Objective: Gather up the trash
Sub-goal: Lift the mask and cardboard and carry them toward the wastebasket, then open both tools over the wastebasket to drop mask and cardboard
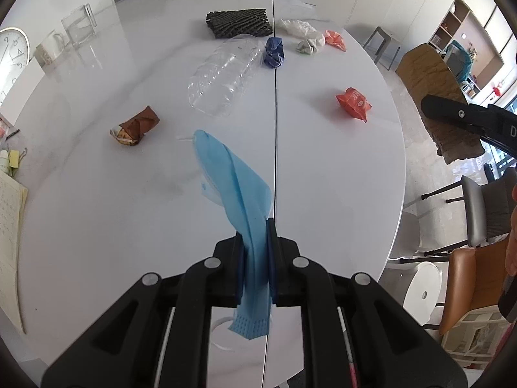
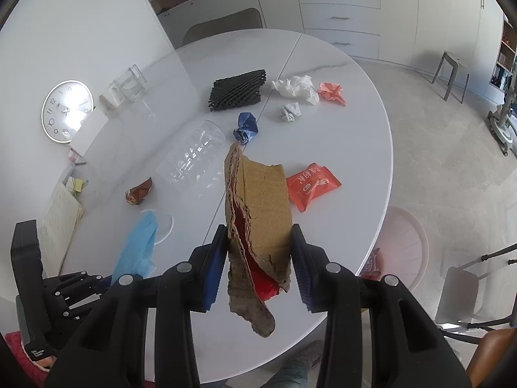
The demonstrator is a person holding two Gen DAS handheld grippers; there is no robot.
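My left gripper (image 1: 255, 231) is shut on a blue face mask (image 1: 232, 181), held above the white table (image 1: 323, 177); the mask also shows in the right wrist view (image 2: 137, 249). My right gripper (image 2: 258, 242) is shut on a torn piece of brown cardboard (image 2: 261, 207) with a red inside, held above the table's right part; it also shows in the left wrist view (image 1: 433, 97). On the table lie a crushed clear bottle (image 1: 226, 74), a brown wrapper (image 1: 137, 126), an orange packet (image 1: 353, 102), a blue wad (image 1: 274, 52), black foam netting (image 1: 239, 22) and white tissue (image 1: 302, 30).
A pink basket (image 2: 404, 245) stands on the floor just past the table's right edge. A clock (image 2: 67, 110), glass containers (image 2: 129, 85) and a notebook (image 2: 59, 220) sit on the table's left side. Chairs (image 1: 484, 207) stand to the right.
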